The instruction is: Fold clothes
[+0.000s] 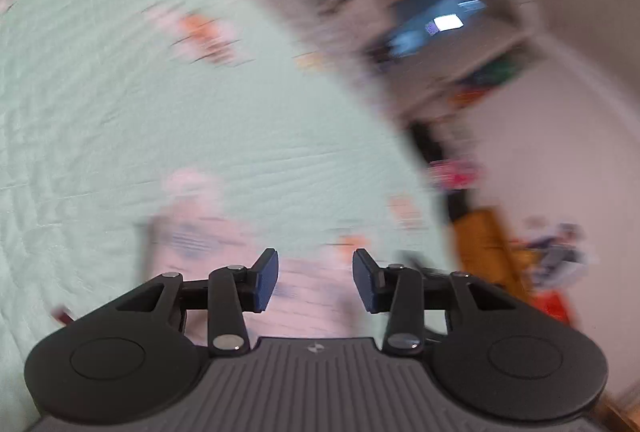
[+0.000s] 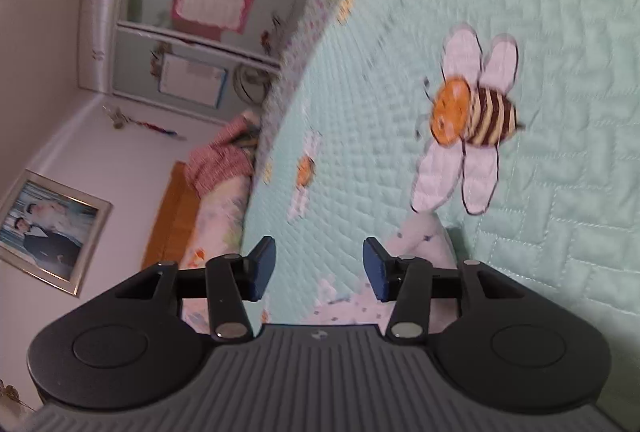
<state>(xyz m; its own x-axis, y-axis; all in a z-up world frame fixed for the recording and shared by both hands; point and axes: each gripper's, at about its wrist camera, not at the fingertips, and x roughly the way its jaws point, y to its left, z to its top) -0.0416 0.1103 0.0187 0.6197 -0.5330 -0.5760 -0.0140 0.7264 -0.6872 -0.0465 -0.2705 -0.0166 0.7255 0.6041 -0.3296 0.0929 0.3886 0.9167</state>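
Observation:
A pale pink patterned garment [image 1: 208, 232] lies on the mint green quilt [image 1: 120, 91], blurred, just beyond and under my left gripper [image 1: 315, 278]. Its jaws stand open with a gap between the blue pads and nothing pinched. In the right wrist view a white garment with small blue specks [image 2: 424, 244] lies on the quilt [image 2: 560, 111] beside and beneath my right gripper [image 2: 316, 268]. That gripper is open too, with only quilt showing between its pads. The cloth passes behind the right pad [image 2: 378, 272]; whether it touches I cannot tell.
The quilt carries a large bee and flower patch [image 2: 468, 119]. The bed's edge [image 2: 272, 103] runs diagonally. Beyond it are a white shelf unit [image 2: 208, 11], a red checked cloth pile [image 2: 216, 159], an orange board [image 2: 172, 216] and a framed photo [image 2: 44, 228] on the wall.

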